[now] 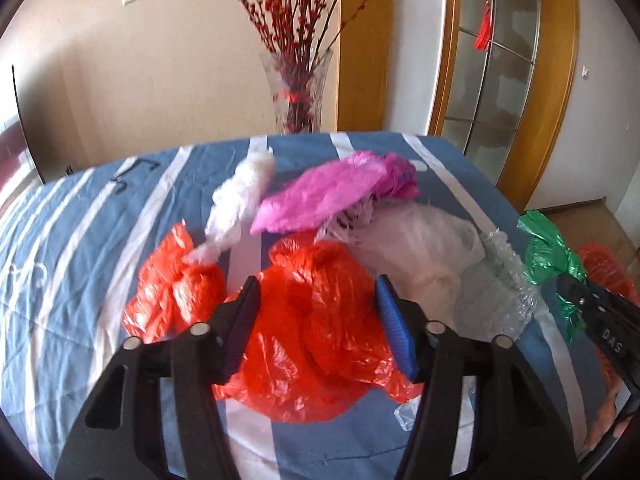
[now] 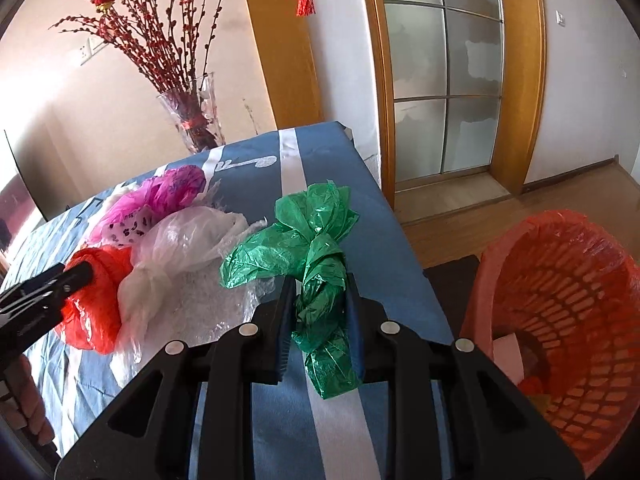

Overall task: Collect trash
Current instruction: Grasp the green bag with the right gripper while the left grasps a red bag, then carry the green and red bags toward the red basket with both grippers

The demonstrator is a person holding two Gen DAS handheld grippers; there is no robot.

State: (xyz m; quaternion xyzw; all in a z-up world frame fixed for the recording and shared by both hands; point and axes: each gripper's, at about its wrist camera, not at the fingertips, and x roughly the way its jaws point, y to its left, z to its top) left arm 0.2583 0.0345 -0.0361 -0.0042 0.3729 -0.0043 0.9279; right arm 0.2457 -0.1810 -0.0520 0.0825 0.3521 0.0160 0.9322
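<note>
The right gripper (image 2: 318,312) has its jaws closed on the twisted middle of a green bag (image 2: 308,240) — the knotted neck, which seems the sensible place to pinch something so flimsy, since the loose plastic would slip away anywhere else. The bag's tail hangs below the jaws and its crumpled top lies over the striped cloth (image 2: 384,240) near the table's right edge. Just past that edge stands the orange basket (image 2: 560,280), lined with a red bag and tipped toward the table, with a few scraps already in its bottom; I judge the green bag is bound for it, and the way across looks open.

The left gripper (image 1: 318,320) has its jaws set about half apart either side of a big red bag (image 1: 316,320). The blue pad (image 1: 394,328) on the right sits at the plastic, yet I cannot tell that the bag is truly squeezed — it looks framed more than held. I'd guess it is the next piece to go.

Around it the heap is crowded: a smaller red bag (image 1: 172,292) to the left, a white bag (image 1: 240,200) and a pink bag (image 1: 336,192) behind, a clear bag (image 1: 420,252) and bubble wrap (image 1: 496,284) to the right. The clear bag touches the red one, so a careless lift may drag it along. A glass vase (image 1: 296,92) of red branches stands behind the table, well apart.
</note>
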